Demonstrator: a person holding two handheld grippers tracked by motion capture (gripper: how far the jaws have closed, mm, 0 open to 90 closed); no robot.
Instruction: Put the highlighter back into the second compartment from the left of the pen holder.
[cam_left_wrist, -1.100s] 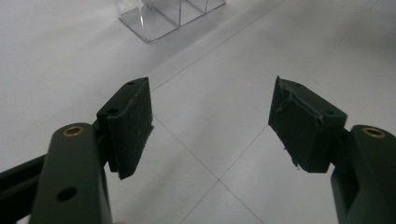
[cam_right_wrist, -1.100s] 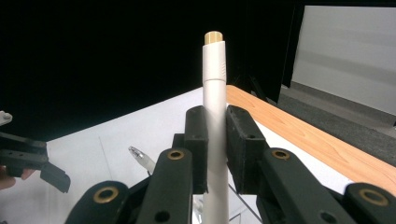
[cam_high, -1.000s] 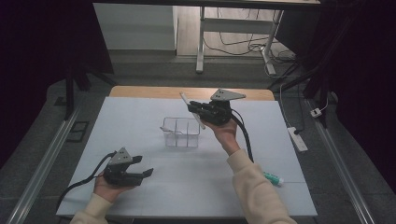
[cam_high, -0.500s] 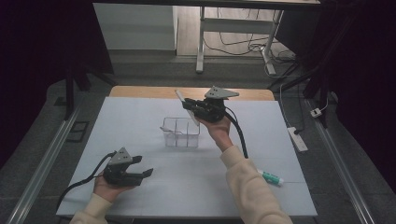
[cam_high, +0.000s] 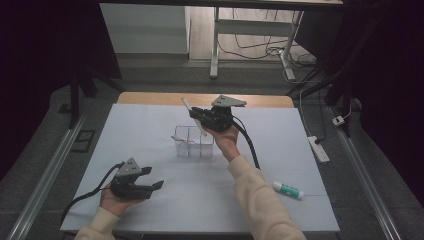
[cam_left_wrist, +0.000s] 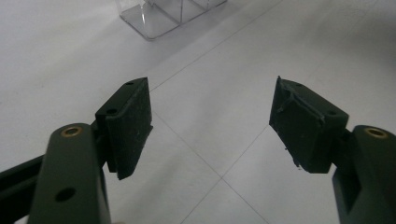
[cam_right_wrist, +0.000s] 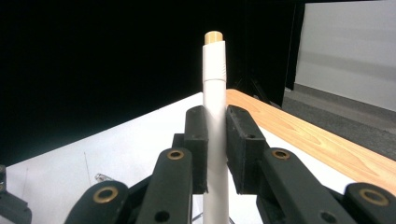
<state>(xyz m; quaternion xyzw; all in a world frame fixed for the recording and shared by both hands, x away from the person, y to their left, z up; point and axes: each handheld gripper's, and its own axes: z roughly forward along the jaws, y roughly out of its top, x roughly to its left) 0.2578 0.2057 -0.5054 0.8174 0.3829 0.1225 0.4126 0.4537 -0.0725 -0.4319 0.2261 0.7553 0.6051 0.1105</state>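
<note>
A white marker pen (cam_right_wrist: 215, 93) with a tan end cap stands between the pads of my right gripper (cam_right_wrist: 215, 144), which is shut on it. In the high view the right gripper (cam_high: 197, 118) hovers above a clear plastic organizer box (cam_high: 192, 142) near the table's middle, and the pen (cam_high: 189, 107) slants up and to the left. My left gripper (cam_high: 152, 177) rests low at the front left of the table, open, with nothing between its pads (cam_left_wrist: 130, 116). The clear box (cam_left_wrist: 159, 18) lies ahead of it.
A green and white glue stick (cam_high: 288, 190) lies on the white table cover (cam_high: 150, 125) at the front right. A white power strip (cam_high: 318, 148) sits off the table's right edge. The wooden table edge (cam_high: 150, 98) runs along the back.
The right gripper with the pen has shifted left and down, closer over the clear box. The left gripper has stayed put.
</note>
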